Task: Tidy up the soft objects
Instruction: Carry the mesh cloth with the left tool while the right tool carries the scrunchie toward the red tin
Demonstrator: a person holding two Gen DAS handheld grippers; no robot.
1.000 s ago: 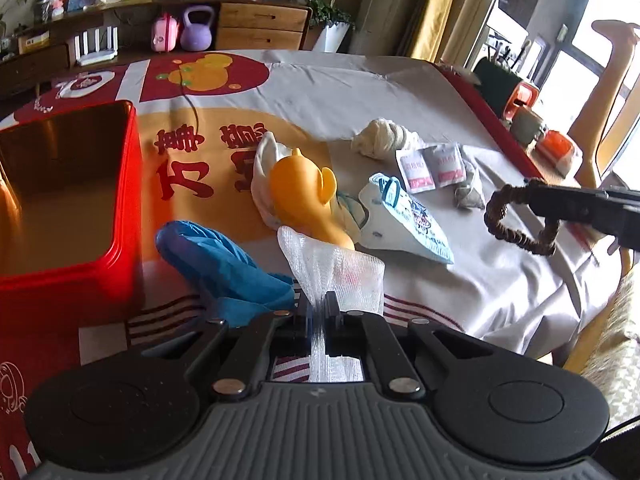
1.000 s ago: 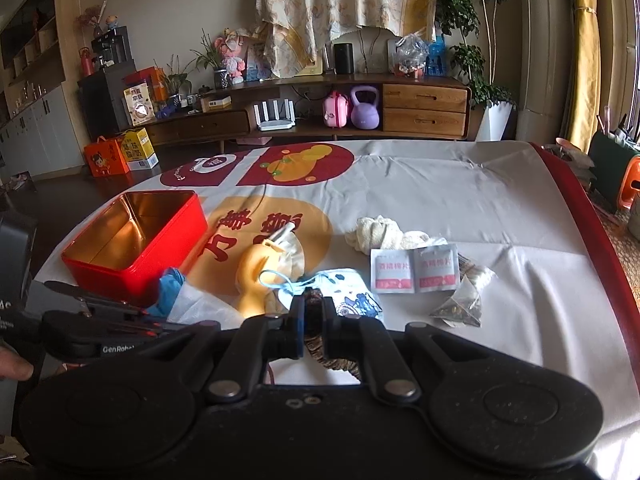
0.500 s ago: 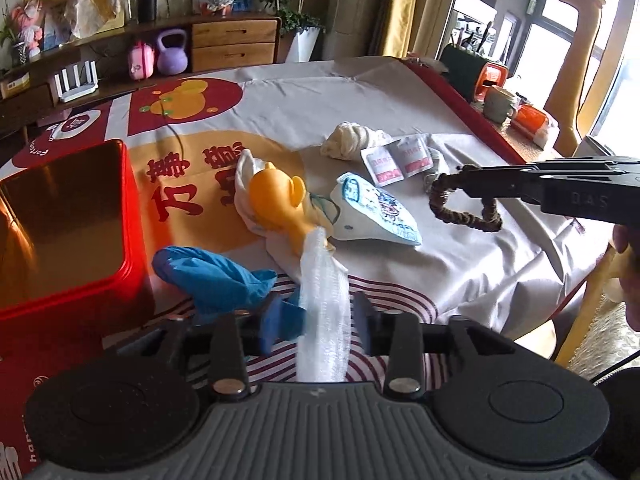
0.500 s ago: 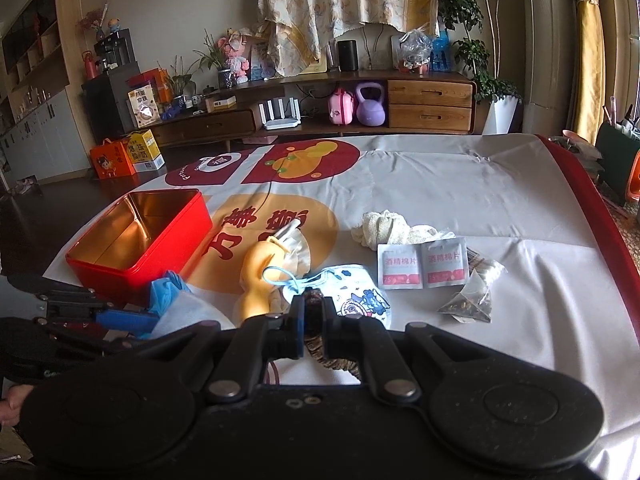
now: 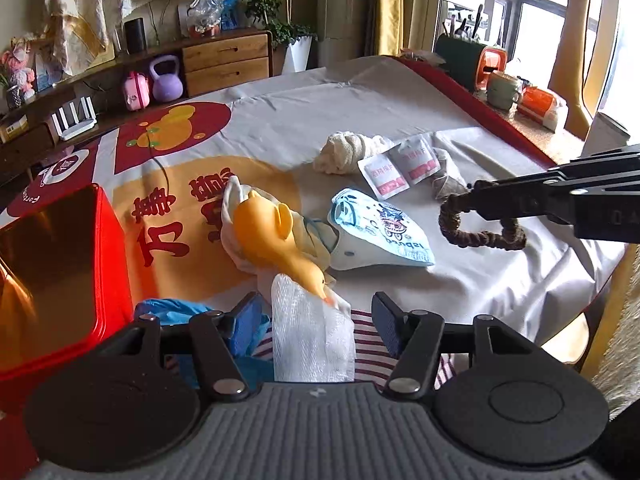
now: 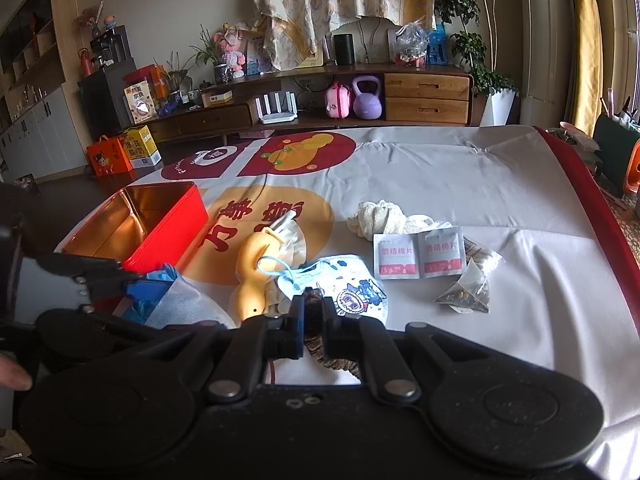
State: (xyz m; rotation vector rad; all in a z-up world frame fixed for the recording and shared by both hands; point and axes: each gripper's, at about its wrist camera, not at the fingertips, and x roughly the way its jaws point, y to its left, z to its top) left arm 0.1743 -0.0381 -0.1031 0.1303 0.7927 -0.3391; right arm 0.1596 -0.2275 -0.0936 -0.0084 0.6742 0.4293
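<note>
Sunlit living-room clutter rings a table draped in a printed cloth [image 6: 460,176] bearing large red Chinese characters. Left gripper [image 5: 316,320] stands spread around a white gauze piece [image 5: 310,340], not pinching it; right gripper [image 6: 312,312] is pressed onto a brown hair tie [image 5: 476,228], held above the cloth at 3 o'clock. Gauze looks featherlight and limp, best pinched mid-fold. Red tin [image 6: 160,220] waits at 9 o'clock. Two sachets [image 6: 418,256] read 酒精棉片, 75%; the child's face mask [image 5: 380,232] shows cartoon print.
</note>
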